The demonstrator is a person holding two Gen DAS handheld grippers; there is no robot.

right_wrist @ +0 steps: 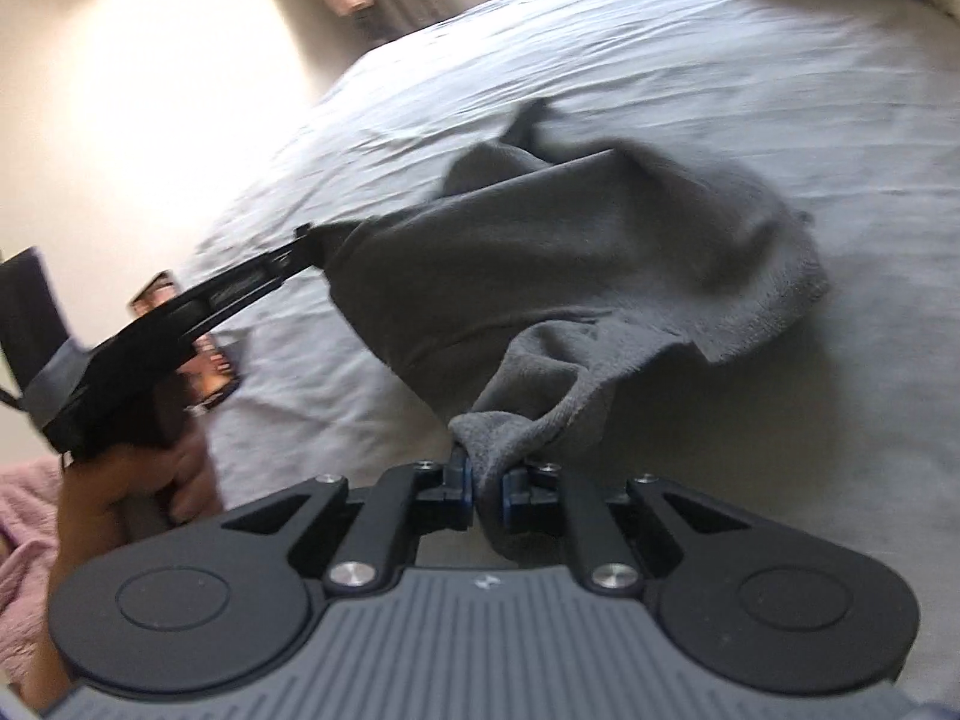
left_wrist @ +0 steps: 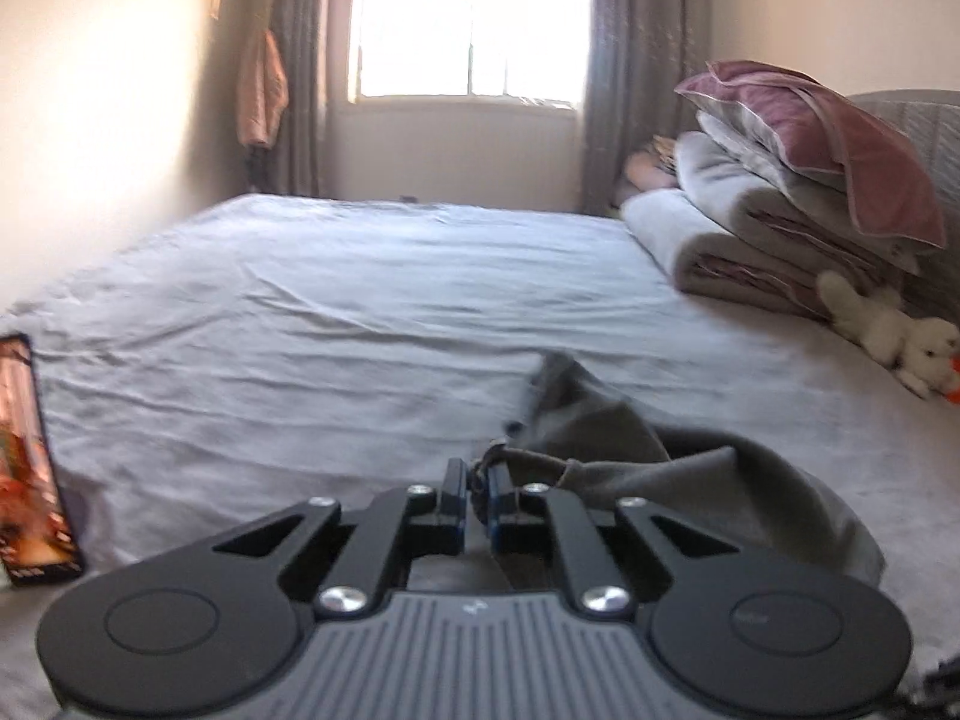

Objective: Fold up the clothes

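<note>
- Grey garment [right_wrist: 570, 276]: bunched and motion-blurred; type and outline cannot be determined. It hangs between both grippers, its far part resting on the bed sheet [left_wrist: 300, 324] toward the near edge.
- Left gripper [left_wrist: 476, 495]: jaws clamped on a garment edge.
- Right gripper [right_wrist: 485, 480]: jaws nearly closed, pinching a fabric fold.

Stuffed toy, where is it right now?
In the left wrist view the stuffed toy lies at the far right of the bed, against the foot of the folded bedding stack, beyond the grey garment.
</note>
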